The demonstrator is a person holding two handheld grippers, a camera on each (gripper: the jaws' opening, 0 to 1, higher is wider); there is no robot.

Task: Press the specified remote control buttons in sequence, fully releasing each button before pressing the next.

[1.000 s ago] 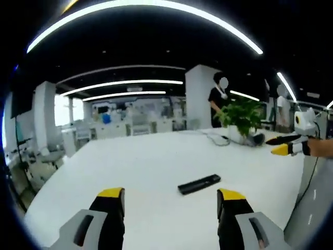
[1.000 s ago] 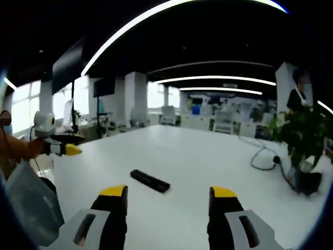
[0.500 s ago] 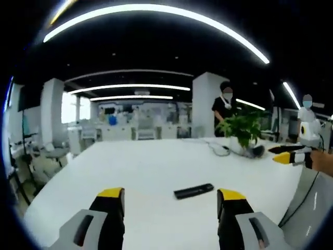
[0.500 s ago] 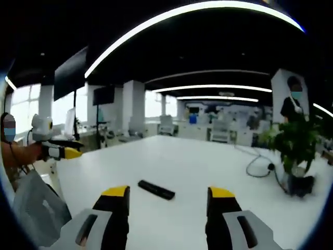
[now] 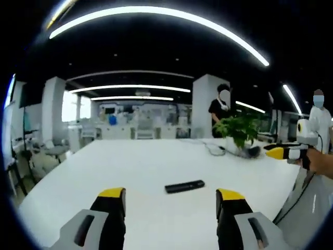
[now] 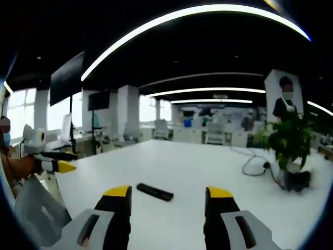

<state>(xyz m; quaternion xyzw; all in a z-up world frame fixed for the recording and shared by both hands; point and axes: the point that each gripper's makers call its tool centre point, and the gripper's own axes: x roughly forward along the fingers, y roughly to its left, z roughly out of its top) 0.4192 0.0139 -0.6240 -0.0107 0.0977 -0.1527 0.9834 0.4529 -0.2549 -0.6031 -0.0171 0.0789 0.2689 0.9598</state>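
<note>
A slim black remote control lies flat on the white table, just beyond and between the jaws of my left gripper, which is open and empty. In the right gripper view the same remote control lies ahead of my open right gripper, a little left of its middle. My right gripper comes into the left gripper view at the far right, held in a hand above the table edge. My left gripper appears at the left of the right gripper view, also in the air.
A potted green plant stands at the table's far right, also seen as the plant with a cable beside it. A person stands behind the plant. Office desks and pillars fill the background.
Both cameras have shifted a little; the remote now sits slightly further left in each view. Both grippers stay open and off the remote.
</note>
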